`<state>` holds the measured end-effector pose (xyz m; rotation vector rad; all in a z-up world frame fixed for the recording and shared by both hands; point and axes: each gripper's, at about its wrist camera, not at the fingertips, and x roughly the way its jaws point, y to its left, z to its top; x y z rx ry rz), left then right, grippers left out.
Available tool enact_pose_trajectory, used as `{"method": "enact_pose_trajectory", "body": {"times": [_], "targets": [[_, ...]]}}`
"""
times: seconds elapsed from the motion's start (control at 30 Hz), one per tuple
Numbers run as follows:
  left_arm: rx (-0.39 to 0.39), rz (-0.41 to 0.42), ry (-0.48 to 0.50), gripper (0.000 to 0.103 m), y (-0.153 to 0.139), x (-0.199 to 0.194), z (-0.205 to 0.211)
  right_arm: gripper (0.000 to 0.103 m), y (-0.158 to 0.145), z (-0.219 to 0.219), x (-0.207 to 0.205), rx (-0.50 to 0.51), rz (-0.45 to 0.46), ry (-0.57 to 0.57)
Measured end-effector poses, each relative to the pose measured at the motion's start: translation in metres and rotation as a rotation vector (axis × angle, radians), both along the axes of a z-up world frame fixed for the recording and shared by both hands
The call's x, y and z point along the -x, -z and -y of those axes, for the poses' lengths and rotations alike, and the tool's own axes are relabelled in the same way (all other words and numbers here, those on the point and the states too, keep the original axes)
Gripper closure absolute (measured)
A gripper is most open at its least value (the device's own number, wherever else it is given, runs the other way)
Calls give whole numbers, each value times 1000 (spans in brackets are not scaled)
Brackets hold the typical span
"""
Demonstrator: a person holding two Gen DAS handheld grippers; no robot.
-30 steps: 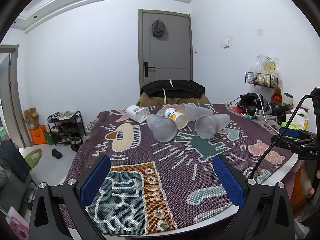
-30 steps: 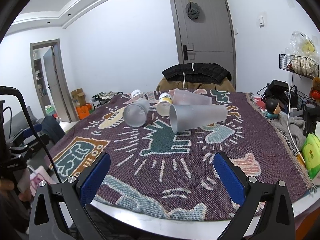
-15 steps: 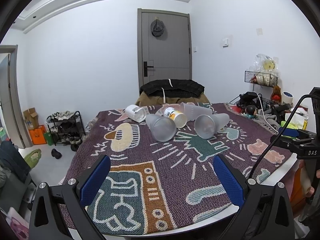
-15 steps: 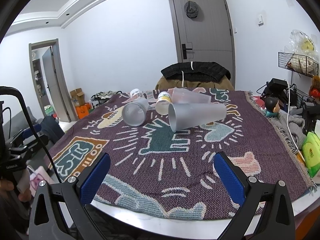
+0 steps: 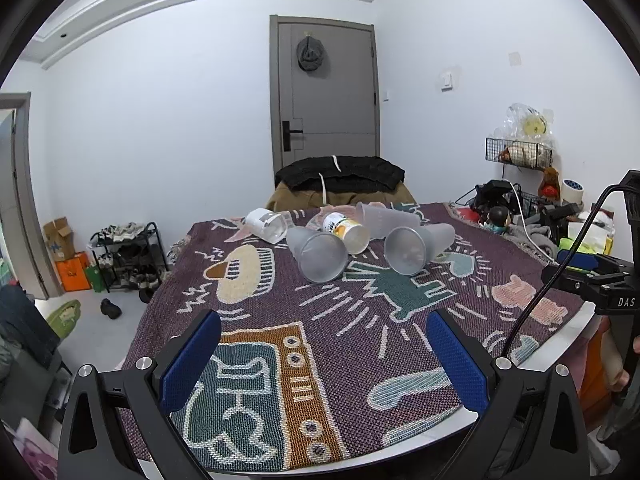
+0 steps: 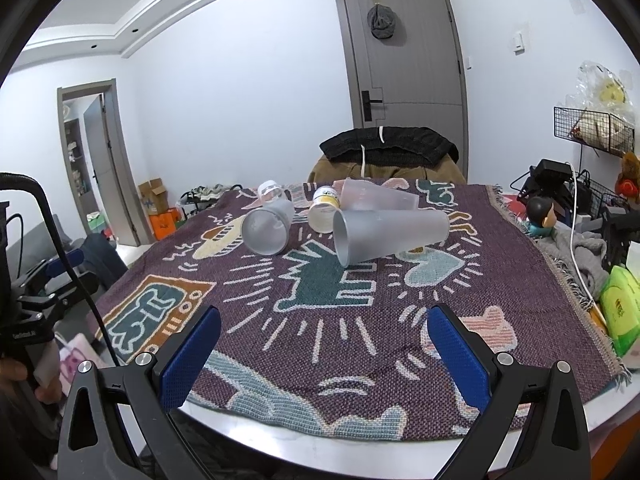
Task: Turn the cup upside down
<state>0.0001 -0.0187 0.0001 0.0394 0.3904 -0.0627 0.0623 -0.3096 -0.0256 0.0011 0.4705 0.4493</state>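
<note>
Several cups lie on their sides at the far middle of the patterned cloth (image 5: 340,320). A frosted grey cup (image 5: 318,254) (image 6: 266,230) lies on the left, mouth toward me. A second frosted cup (image 5: 416,246) (image 6: 390,234) lies to its right. Behind them lie a yellow-labelled paper cup (image 5: 346,230) (image 6: 324,208), a clear cup (image 5: 382,218) (image 6: 376,196) and a white jar (image 5: 266,224) (image 6: 272,190). My left gripper (image 5: 322,360) is open and empty near the table's front edge. My right gripper (image 6: 324,354) is open and empty, well short of the cups.
A chair draped with dark clothes (image 5: 340,178) stands behind the table. Clutter, cables and a green packet (image 6: 620,308) crowd the table's right side. A shoe rack (image 5: 124,256) stands on the floor to the left. The right gripper's body shows in the left wrist view (image 5: 600,284).
Both views have shifted slightly; the cups sit a little nearer and lower in the right wrist view. Both grippers stay open and no cup has moved.
</note>
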Motion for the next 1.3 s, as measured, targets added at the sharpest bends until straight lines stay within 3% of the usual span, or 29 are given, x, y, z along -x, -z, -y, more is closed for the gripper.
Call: {"method": "enact_pose_trajectory", "body": {"times": [0.4,0.87,1.3], "targets": [[-52,-10,18,0,-13,-20,7,0,0,7,-5,-52,-4,12],[-179,8,104,0,-42,-63,34,0,-1,31,-32,-123,-41,107],[-246,-22,194,0,-57,-110,62,0,-10,57,-55,-198,-65,180]]}}
